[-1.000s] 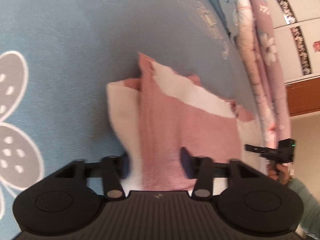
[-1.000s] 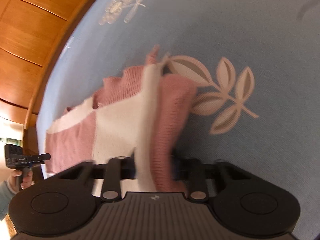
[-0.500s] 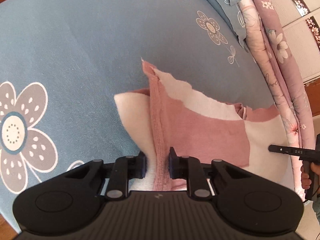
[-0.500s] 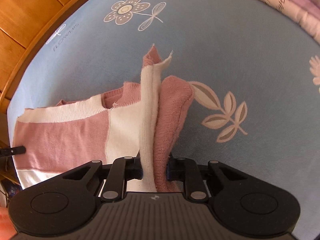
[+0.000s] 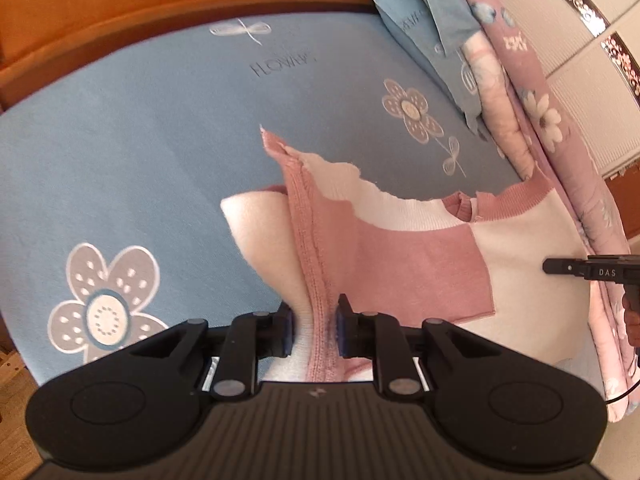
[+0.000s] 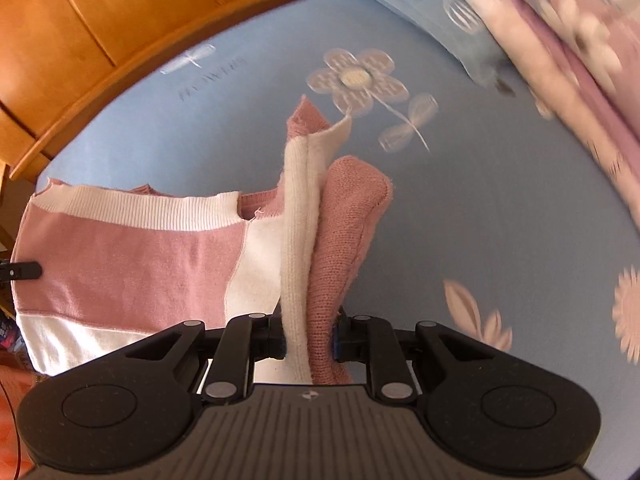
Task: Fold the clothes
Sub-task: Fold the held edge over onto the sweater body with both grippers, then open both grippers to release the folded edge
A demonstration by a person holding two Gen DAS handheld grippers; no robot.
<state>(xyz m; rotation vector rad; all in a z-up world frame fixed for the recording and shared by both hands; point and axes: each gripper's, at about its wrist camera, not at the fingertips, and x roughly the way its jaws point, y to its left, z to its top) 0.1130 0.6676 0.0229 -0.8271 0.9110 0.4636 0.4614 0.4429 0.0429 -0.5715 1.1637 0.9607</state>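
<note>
One garment: a pink-and-white knit sweater [image 5: 420, 256], lying on a bed under a blue sheet [image 5: 160, 140] printed with grey-white flowers. Two tools, one per hand.

Left wrist view, left to right: two whole flowers on the sheet, one near the lower left, one at upper right, plus a dragonfly motif and the word "FLOWER" printed near the far edge. Orange wooden headboard [image 5: 120, 0] beyond. Left tool [image 5: 314, 328] pinches a raised fold of the sweater, white layer and pink ribbed edge pressed between its pads. The rest of the sweater spreads flat to the right, neckline visible. At the right edge, the tip of the other tool, black and lettered "DAS", pokes in; most of it is cut off by the frame. Piled bedding [image 5: 532, 92], blue and pink floral, sits along the right side of the bed.

Right wrist view, left to right: headboard at upper left; sweater body flat at left, with one white ribbed band across its top. Right tool [image 6: 310, 336] clamps a standing fold, white rib and pink knit together. Sheet motifs at right are motion-blurred; the bedding at upper right is smeared and hard to read.
</note>
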